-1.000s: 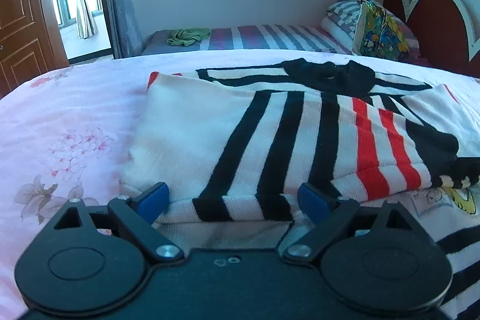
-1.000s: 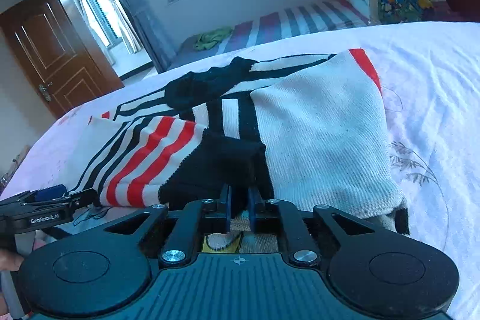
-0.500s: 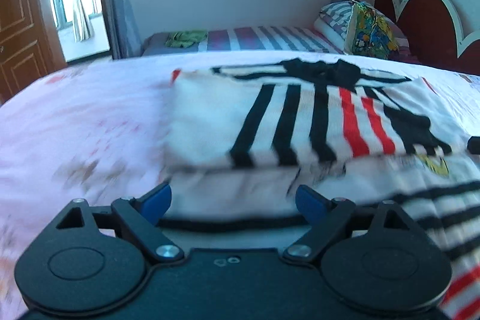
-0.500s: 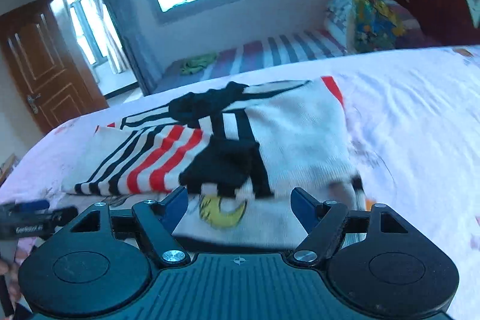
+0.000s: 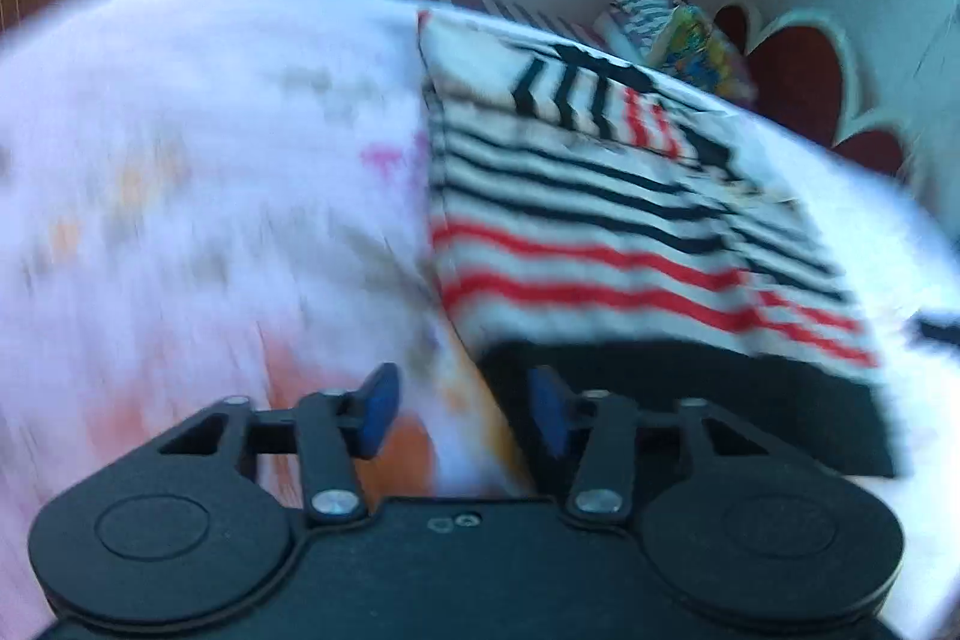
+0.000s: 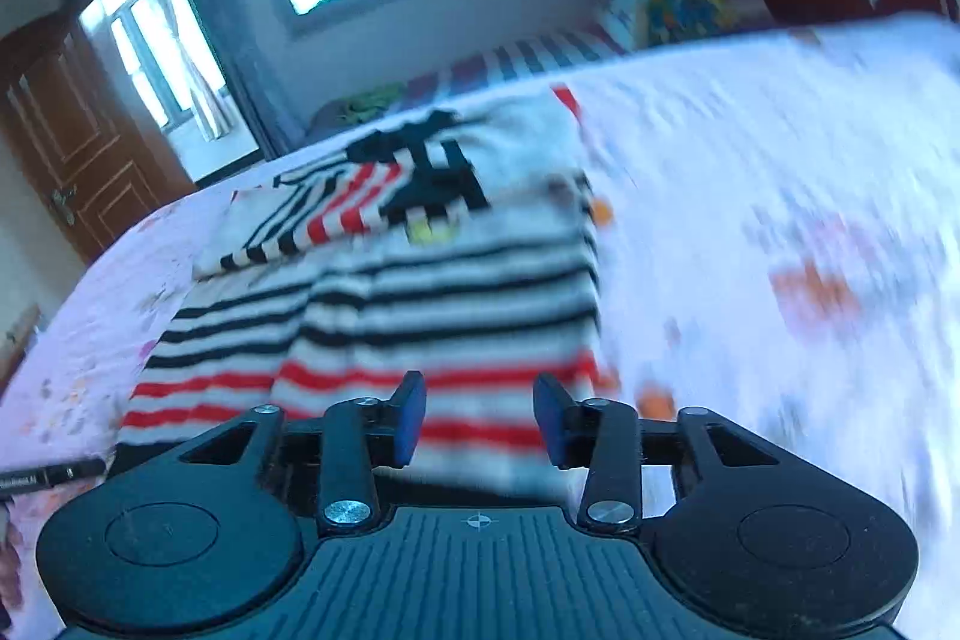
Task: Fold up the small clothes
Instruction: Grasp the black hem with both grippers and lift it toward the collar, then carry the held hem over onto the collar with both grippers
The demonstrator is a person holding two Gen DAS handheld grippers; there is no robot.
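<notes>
Knitted, soft and limp: the striped sweater (image 6: 420,292) lies flat on the bed (image 6: 780,196), sleeves already folded across its chest. Its black hem corner sits just ahead of the left tool (image 5: 459,409), its red-striped lower part just ahead of the right tool (image 6: 480,421). Both tools have just been closing and we see them part-open, gripping nothing. We judge the bottom fold is in hand; next, we expect both to pinch the hem corners and carry them toward the collar.
</notes>
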